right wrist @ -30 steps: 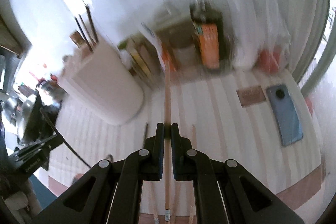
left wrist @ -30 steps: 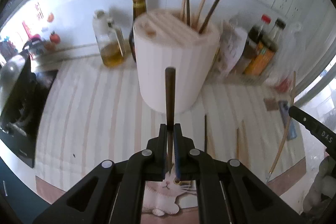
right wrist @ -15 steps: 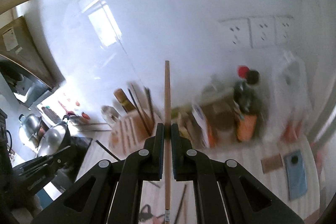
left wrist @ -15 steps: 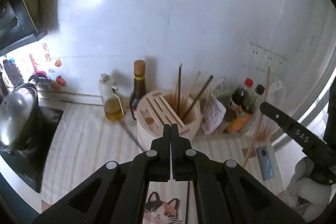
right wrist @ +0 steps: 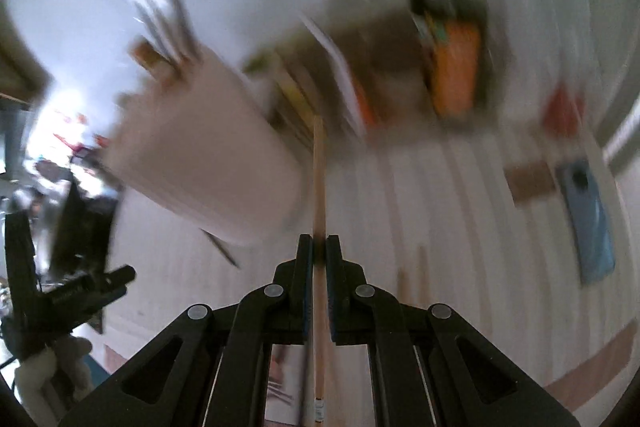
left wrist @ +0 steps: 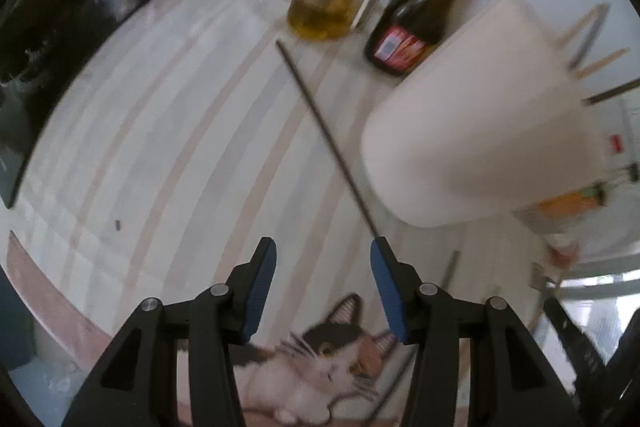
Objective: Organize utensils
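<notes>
Left wrist view: our left gripper (left wrist: 323, 259) jaws have just opened, now apart and empty | dark chopstick (left wrist: 325, 135) lies on bench (left wrist: 132, 131) beside holder (left wrist: 480, 131), so we missed | right gripper (right wrist: 318, 247) jaws clamped on light chopstick (right wrist: 318, 163).

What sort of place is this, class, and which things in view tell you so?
Most likely a home kitchen counter: an oil jug and sauce bottle stand by the wall, beside a utensil holder with chopsticks.
</notes>
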### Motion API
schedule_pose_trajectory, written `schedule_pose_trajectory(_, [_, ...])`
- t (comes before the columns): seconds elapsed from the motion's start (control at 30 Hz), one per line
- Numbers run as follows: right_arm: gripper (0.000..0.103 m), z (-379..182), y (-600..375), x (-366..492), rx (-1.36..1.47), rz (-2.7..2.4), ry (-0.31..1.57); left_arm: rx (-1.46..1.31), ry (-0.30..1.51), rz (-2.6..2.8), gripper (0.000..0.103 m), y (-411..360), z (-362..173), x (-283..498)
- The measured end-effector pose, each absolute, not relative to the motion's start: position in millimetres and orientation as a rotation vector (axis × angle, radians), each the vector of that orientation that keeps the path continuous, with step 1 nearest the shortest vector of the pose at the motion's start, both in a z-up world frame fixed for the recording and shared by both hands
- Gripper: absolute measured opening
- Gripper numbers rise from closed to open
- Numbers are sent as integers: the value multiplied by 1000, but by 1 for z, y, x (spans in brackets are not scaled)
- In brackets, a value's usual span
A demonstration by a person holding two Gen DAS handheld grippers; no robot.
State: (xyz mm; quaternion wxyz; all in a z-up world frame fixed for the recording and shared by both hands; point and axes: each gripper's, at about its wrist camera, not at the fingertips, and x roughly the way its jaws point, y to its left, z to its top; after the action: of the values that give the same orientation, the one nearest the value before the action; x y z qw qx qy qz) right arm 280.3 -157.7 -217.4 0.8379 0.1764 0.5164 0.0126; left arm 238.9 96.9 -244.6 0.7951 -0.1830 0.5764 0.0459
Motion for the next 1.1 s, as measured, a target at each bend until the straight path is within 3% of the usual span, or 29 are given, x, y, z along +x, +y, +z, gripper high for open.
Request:
schedule_pose_trajectory(0.2, [6, -273, -171, 278, 362, -94, 1196, -330, 1270, 77, 46, 62, -279, 257])
schedule_pose_trajectory(0.5, [6, -296, -181, 278, 316, -172, 1231, -130, 1253, 138, 45, 13, -313, 272])
schedule_pose_trajectory(0.53, [6, -298, -181, 278, 309, -177, 1232, -115, 1247, 146, 42, 13, -316, 270])
schedule_pose_trajectory(0.57, [6, -299, -181, 277, 302, -179, 1234, -94, 1247, 154, 26, 14, -318, 269])
schedule_pose_trajectory(0.6, [6, -300, -181, 278, 299, -180, 1236, -66, 1240, 156, 22, 14, -320, 267])
schedule_pose_trajectory(0.63, [6, -301, -180, 277, 289, -179, 1240, -41, 1232, 154, 11, 14, -320, 265])
schedule_pose_trajectory(1.1, [6, -315, -166, 278, 260, -120, 1287, 30, 1311, 81, 3, 63, -319, 196])
